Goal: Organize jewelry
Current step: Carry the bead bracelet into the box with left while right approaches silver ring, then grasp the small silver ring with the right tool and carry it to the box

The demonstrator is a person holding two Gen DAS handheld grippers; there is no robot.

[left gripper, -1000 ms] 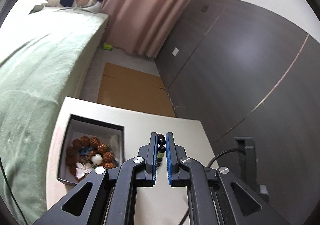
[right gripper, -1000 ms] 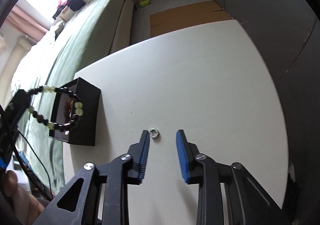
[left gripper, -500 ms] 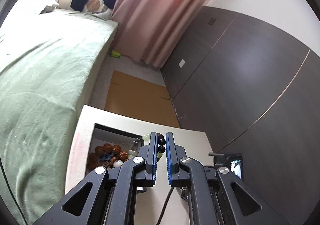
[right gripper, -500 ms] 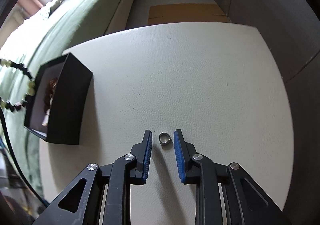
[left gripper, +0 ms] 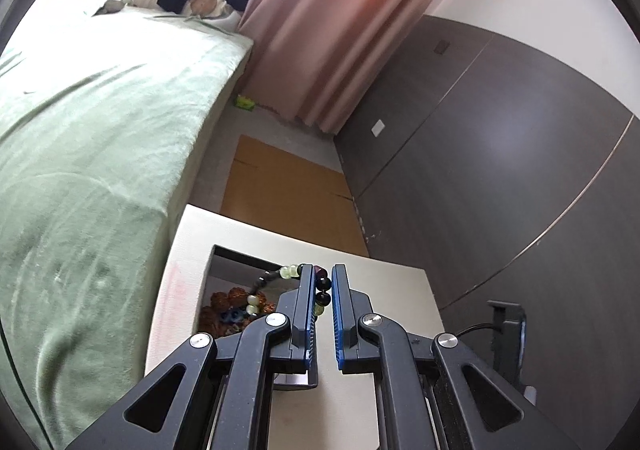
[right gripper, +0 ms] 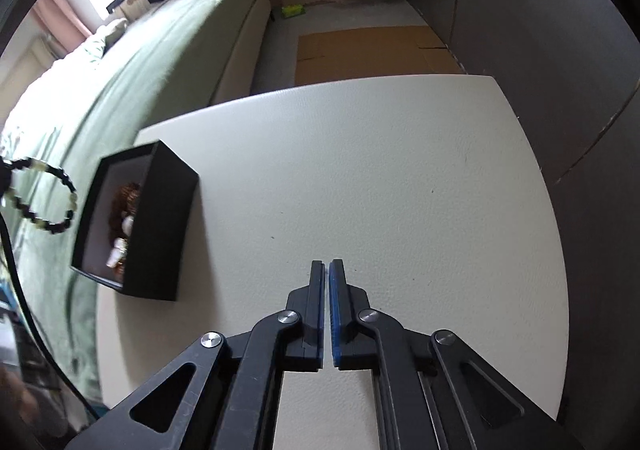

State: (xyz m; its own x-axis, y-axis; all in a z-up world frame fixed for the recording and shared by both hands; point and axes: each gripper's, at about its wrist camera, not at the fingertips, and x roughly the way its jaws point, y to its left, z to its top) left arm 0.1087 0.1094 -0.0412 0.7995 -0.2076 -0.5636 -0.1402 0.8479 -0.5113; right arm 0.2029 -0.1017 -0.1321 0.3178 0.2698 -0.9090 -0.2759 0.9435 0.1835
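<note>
A green bed (left gripper: 88,137) fills the left side of the left wrist view, with a pink curtain (left gripper: 340,29) behind it and a sheet of cardboard (left gripper: 288,185) on the floor beyond the desk (left gripper: 392,290). On the desk's left part stands an open black box (right gripper: 160,226), holding brown beads and a few pale pieces. The left gripper (left gripper: 321,290) hangs above the box's right edge with its fingers clenched on a bracelet (left gripper: 323,290) of dark and pale green beads; a few beads sit between the blue pads and the rest of the loop droops to the left, over the box's inside. In the right wrist view the same bracelet (right gripper: 48,193) shows as a blurred loop hanging in the air at the far left, just left of the box.

Further right, the white desk lies bare around the right gripper (right gripper: 326,270), which sits low over the surface, well apart from the box. Its fingers are drawn together with only a thin slit between the blue pads. Nothing can be made out inside that slit, so I cannot tell whether they grip anything. A dark panelled wall (left gripper: 500,169) closes the scene on the right.
</note>
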